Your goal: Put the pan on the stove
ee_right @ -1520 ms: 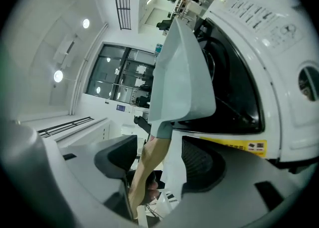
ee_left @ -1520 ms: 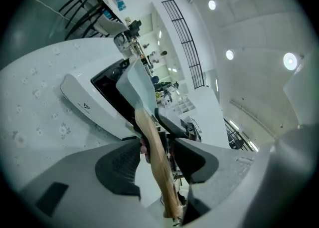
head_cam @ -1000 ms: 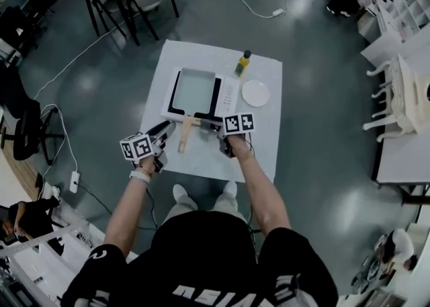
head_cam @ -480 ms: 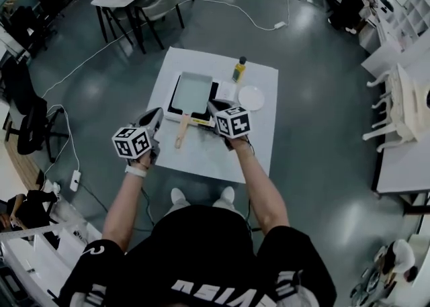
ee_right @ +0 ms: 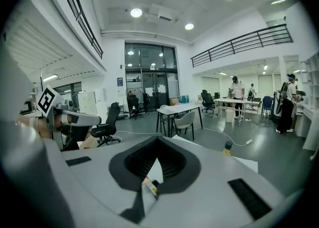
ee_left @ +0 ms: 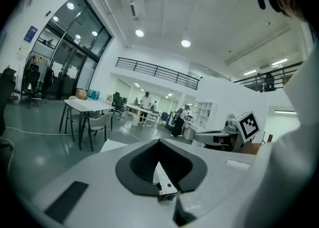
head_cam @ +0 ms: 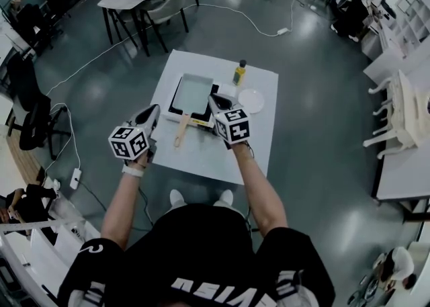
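We hold both forearms (head_cam: 254, 188) stretched out ahead. Our left gripper (head_cam: 153, 111) and right gripper (head_cam: 215, 101) sit side by side, well apart, pointing forward. Both pairs of jaws are pressed together with nothing between them, the right's having just closed.

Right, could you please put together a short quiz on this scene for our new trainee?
1. True or false: the pan sits on the stove.
2. What stands near the plate? A mug; B yellow bottle; C kettle.
3. Fill in: the left hand-held gripper and the right hand-held gripper are both empty, jaws ____.
Key: 1 true; 2 B; 3 shut.
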Action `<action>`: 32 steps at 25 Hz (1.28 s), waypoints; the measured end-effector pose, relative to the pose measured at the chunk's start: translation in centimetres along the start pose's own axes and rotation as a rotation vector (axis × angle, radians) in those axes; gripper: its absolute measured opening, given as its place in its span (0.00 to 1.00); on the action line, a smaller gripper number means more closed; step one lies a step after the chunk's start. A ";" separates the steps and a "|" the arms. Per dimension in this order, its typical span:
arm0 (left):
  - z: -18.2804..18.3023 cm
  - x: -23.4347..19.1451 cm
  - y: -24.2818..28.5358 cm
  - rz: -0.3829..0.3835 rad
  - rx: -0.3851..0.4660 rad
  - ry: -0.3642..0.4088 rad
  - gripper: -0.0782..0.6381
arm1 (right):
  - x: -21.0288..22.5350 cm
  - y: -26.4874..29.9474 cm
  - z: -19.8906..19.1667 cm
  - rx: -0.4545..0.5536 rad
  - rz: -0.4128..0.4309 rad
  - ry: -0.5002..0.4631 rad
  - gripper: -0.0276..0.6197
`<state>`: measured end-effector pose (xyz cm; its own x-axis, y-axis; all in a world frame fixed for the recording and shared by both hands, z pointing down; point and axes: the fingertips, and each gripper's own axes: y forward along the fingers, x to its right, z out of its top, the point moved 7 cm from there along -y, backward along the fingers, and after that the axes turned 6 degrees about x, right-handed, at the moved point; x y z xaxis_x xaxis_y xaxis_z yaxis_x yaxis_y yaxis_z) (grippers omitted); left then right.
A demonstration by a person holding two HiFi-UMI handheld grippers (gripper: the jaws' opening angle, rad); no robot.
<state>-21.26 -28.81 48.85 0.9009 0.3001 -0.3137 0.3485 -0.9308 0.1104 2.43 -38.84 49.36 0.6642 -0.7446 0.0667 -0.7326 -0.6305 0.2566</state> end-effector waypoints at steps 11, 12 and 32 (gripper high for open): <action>0.4 0.6 -0.8 0.024 0.016 0.037 0.11 | -0.6 -1.3 0.7 0.030 0.008 -0.022 0.04; 0.3 0.6 -0.9 0.024 0.014 0.040 0.11 | -0.7 -1.4 0.7 0.031 0.009 -0.024 0.04; 0.0 0.9 -1.0 0.050 0.000 0.061 0.11 | -0.5 -1.7 0.6 0.024 -0.006 -0.031 0.04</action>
<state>-20.82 -27.56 48.47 0.9314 0.2649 -0.2496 0.3022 -0.9451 0.1246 3.20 -37.54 48.28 0.6637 -0.7472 0.0349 -0.7323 -0.6396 0.2336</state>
